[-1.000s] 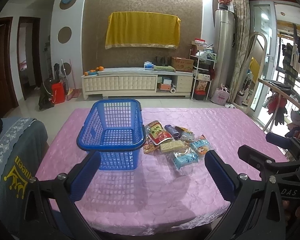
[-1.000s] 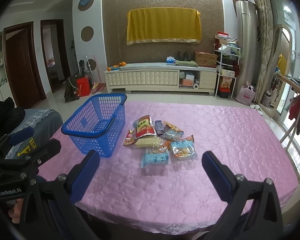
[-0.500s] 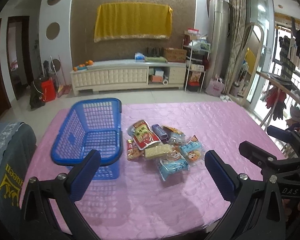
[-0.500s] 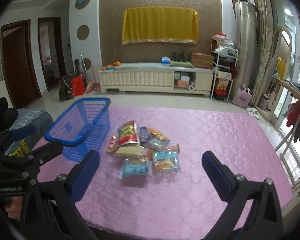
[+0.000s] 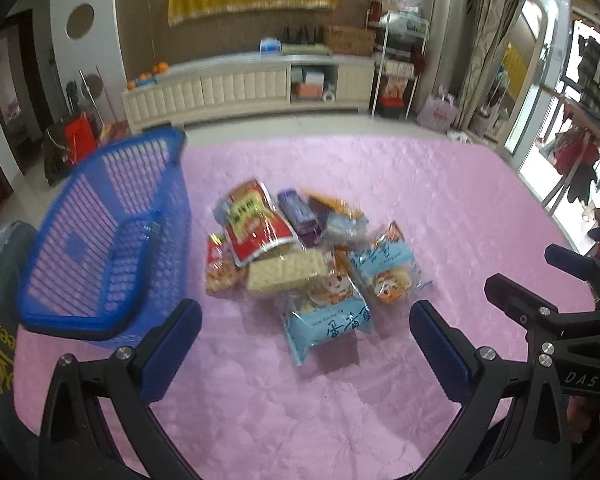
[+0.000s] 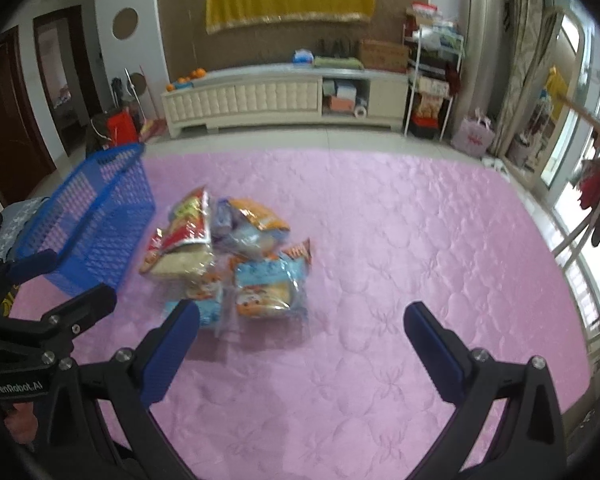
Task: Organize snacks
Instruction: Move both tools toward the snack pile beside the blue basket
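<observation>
Hovering wide open and empty, the left claw (image 5: 305,334) and right claw (image 6: 300,334) face a heap of plastic-wrapped snack packets (image 5: 300,256). A blue slatted plastic basket (image 5: 100,240) stands just beside the heap, at the left edge of the pink quilted worktop (image 6: 400,240).

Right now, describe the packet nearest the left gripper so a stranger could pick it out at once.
On the pink tablecloth, right of the blue basket, lies a pile of snack packets. The light blue packet sits at its near edge, closest to the open left gripper. Alone among its neighbours, it shows large white characters across a mostly plain blue wrapper.
</observation>
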Demonstrator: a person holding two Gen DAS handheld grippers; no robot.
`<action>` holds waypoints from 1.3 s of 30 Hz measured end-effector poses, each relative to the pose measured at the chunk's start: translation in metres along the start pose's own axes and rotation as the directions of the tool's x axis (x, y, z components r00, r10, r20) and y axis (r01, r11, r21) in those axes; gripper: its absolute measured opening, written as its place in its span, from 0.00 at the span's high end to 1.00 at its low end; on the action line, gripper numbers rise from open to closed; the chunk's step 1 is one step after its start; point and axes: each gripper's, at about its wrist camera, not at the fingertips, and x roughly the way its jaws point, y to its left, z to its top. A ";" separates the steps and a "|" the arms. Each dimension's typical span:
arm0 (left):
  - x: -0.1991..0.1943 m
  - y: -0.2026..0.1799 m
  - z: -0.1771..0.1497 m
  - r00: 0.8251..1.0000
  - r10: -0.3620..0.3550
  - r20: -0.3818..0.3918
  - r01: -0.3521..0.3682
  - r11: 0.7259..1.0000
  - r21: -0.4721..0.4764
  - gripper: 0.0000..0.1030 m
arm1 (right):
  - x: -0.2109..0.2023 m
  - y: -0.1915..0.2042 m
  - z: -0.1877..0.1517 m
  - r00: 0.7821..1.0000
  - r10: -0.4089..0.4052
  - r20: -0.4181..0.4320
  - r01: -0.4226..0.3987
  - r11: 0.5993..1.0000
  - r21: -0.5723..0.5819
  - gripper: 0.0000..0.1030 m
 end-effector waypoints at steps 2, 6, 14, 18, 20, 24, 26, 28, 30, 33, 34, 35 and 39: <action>0.018 -0.001 0.000 0.999 -0.006 -0.043 0.005 1.000 -0.015 0.00 | 0.015 -0.003 0.000 0.999 0.001 -0.032 -0.001 1.000 0.008 0.00; 0.049 -0.001 0.000 0.992 -0.048 -0.121 0.043 0.998 -0.047 0.00 | 0.040 -0.012 -0.003 0.996 0.021 -0.088 -0.019 1.000 0.022 0.00; 0.096 -0.004 -0.002 0.974 -0.047 -0.221 0.038 0.998 -0.042 0.00 | 0.074 -0.024 -0.005 0.990 0.023 -0.142 -0.014 0.998 0.062 0.00; 0.115 0.001 -0.004 0.960 -0.091 -0.266 0.071 0.994 -0.085 0.00 | 0.082 -0.029 -0.007 0.987 0.038 -0.155 -0.026 0.997 0.078 0.00; 0.123 0.001 -0.004 0.953 -0.102 -0.285 0.079 0.993 -0.089 0.00 | 0.086 -0.029 -0.007 0.986 0.038 -0.160 -0.026 0.997 0.078 0.00; 0.141 0.000 -0.005 0.942 -0.105 -0.319 0.084 0.993 -0.080 0.00 | 0.091 -0.031 -0.009 0.984 0.045 -0.175 -0.031 0.996 0.085 0.00; 0.150 0.002 -0.005 0.939 -0.100 -0.328 0.072 0.993 -0.097 0.00 | 0.093 -0.032 -0.010 0.983 0.043 -0.179 -0.028 0.996 0.084 0.00; 0.151 0.007 -0.006 0.937 -0.120 -0.328 0.081 0.988 -0.131 0.03 | 0.093 -0.034 -0.010 0.983 0.039 -0.181 -0.024 0.996 0.083 0.00; 0.146 0.006 -0.005 0.939 -0.137 -0.316 0.103 0.987 -0.122 0.16 | 0.092 -0.037 -0.010 0.982 0.034 -0.184 -0.019 0.996 0.082 0.00; 0.137 0.003 -0.005 0.945 -0.143 -0.293 0.123 0.989 -0.085 0.27 | 0.093 -0.035 -0.010 0.981 0.036 -0.189 -0.021 0.996 0.083 0.00; 0.135 0.003 -0.005 0.946 -0.144 -0.289 0.123 0.988 -0.089 0.30 | 0.092 -0.034 -0.010 0.980 0.039 -0.193 -0.024 0.996 0.081 0.00; 0.129 0.004 -0.006 0.947 -0.145 -0.285 0.122 0.988 -0.096 0.30 | 0.091 -0.033 -0.010 0.980 0.042 -0.194 -0.027 0.997 0.078 0.00; 0.118 0.012 -0.016 0.948 -0.156 -0.276 0.124 0.984 -0.129 0.31 | 0.085 -0.024 -0.010 0.980 0.056 -0.192 -0.049 0.998 0.039 0.00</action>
